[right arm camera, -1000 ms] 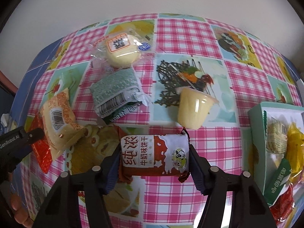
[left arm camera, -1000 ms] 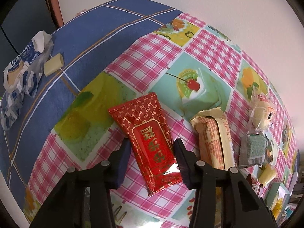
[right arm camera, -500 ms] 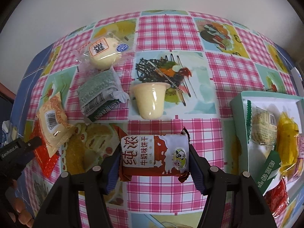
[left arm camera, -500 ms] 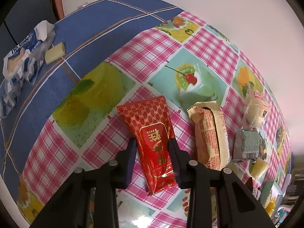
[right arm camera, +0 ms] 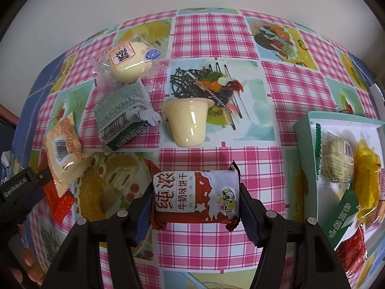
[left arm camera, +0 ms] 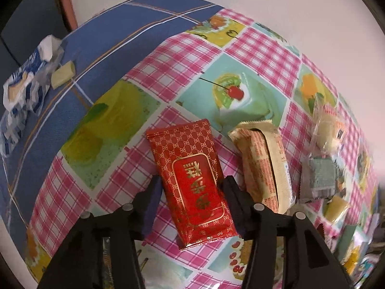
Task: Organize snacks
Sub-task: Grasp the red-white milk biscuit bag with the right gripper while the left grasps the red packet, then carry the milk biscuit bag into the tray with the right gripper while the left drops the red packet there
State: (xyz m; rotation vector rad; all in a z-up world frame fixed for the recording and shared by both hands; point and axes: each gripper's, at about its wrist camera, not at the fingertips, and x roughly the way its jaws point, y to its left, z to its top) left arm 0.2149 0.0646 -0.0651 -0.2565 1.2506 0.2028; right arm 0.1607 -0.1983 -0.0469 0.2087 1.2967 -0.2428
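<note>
Snack sorting at a checked tablecloth (right arm camera: 211, 38): the right gripper (right arm camera: 196, 198) pinches a brown-and-white milk biscuit pack (right arm camera: 196, 196) by its short ends, held above the cloth, the open green box (right arm camera: 305, 130) of sorted snacks off to its right; the left gripper (left arm camera: 190, 192) stands spread astride a red foil packet (left arm camera: 195, 180) lying flat between its fingers, pads apparently just clear of its long edges; both packs look light, crinkly and slippery, likely crushable inside, so a gentle squeeze across the firm middle, not the crimped seams, seems wisest.
</note>
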